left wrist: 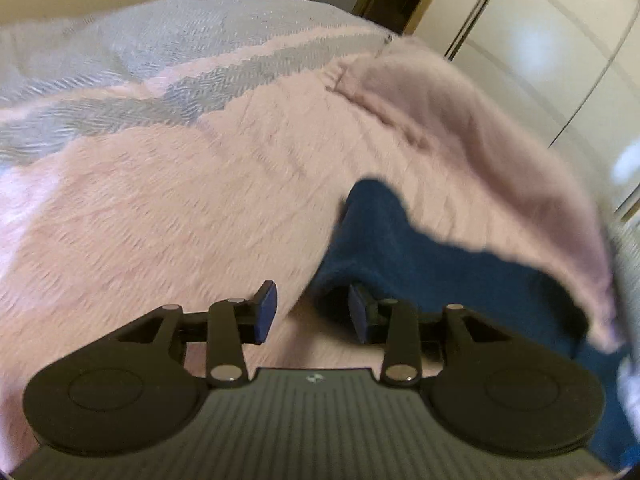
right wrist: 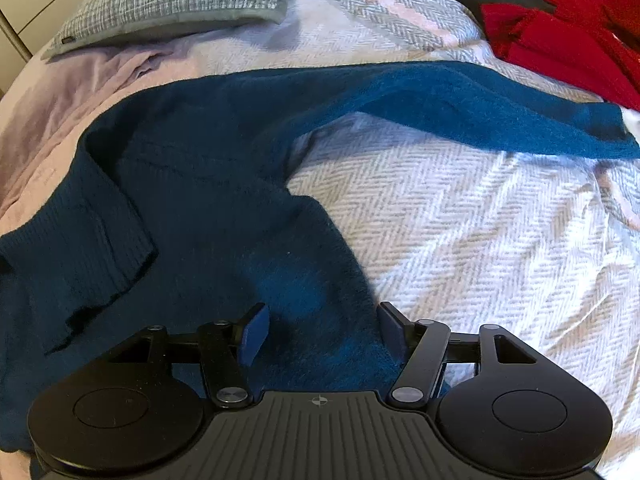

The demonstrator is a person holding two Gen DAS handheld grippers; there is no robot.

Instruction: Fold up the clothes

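A dark teal knit sweater [right wrist: 192, 168] lies spread on the bed, one sleeve [right wrist: 480, 104] stretched out to the right. My right gripper [right wrist: 320, 336] is open and hovers low over the sweater's body, nothing between its fingers. In the left wrist view my left gripper [left wrist: 312, 312] is open over a pink garment [left wrist: 180, 208]; a part of the teal sweater [left wrist: 400, 248] lies by its right finger, partly covered by a fold of the pink cloth. This view is blurred.
A grey-and-white herringbone bedspread [right wrist: 480, 240] covers the bed. A grey checked pillow [right wrist: 172, 0] lies at the back left. Red clothing [right wrist: 568, 36] is piled at the back right. White wardrobe doors [left wrist: 540, 40] stand beyond the bed.
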